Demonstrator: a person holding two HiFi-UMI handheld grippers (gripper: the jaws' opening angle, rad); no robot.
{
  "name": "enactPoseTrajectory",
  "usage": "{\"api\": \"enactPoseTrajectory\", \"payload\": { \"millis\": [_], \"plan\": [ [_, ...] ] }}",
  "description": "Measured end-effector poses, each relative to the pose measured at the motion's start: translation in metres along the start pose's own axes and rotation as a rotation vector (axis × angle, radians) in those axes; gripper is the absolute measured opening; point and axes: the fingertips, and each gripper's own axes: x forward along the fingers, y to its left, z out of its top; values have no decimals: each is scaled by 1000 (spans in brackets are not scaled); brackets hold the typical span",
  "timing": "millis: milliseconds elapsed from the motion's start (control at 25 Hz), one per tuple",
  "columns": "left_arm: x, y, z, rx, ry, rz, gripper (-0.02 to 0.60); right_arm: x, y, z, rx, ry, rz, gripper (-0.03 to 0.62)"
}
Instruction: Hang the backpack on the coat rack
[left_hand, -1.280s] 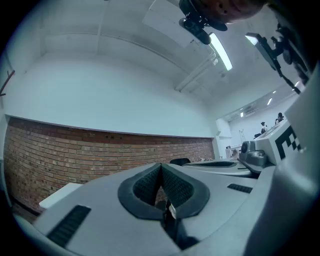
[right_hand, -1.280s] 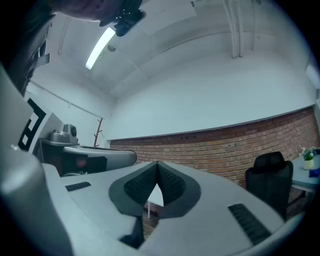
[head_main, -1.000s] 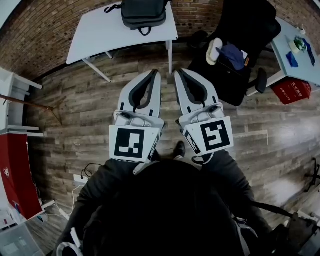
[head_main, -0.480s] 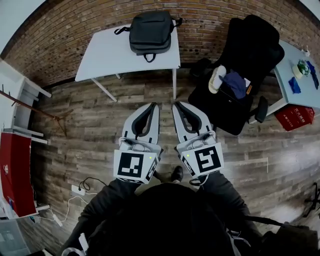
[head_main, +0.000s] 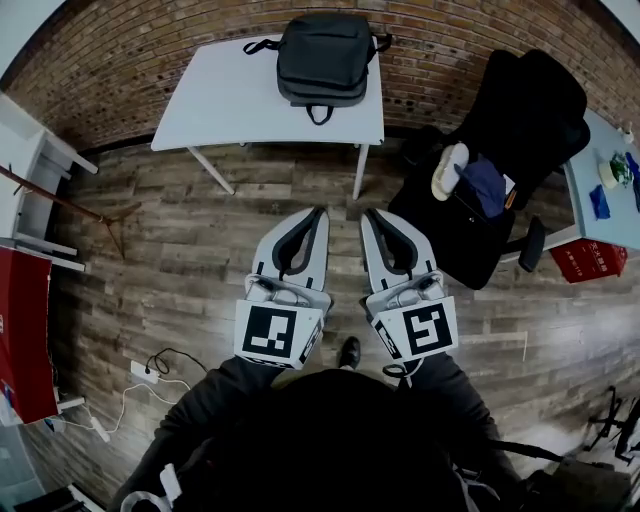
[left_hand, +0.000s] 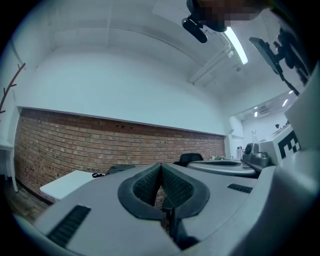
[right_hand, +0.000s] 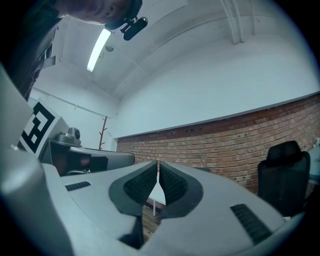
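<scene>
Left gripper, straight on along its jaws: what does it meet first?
Likely the brick wall just right of the backpack, after crossing the white table. The left gripper, shut, may clip the bag; depth is unclear.

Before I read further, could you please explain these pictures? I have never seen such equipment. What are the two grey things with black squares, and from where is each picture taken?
They are hand-held tools, each with two jaws: the left gripper and the right gripper. One picture looks down from a camera on the person's head; the other two come from cameras on the grippers, looking along their jaws. Both grippers are shut and hold nothing. Ahead, a dark grey fabric backpack lies on a white rectangular table. A thin wooden coat rack stands to the left.
</scene>
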Motion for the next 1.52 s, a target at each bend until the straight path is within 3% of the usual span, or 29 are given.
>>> {"api": "enactPoseTrajectory", "payload": {
  "millis": [400,640,920,1520],
  "plan": [
    [68,126,-7,-49,-22,-3,9,134,-14,-13,-50,16,-37,8],
    [95,172,-3,-129,-33,-33,9,192,-19,-5,-86,16,-68,6],
    [119,191,-9,-143,-35,-68,9,216,-36,-2,-126,26,-109,8],
    [200,192,-26,-46,8,-67,9,244,-115,-34,-74,26,-117,8]
  ]
}}
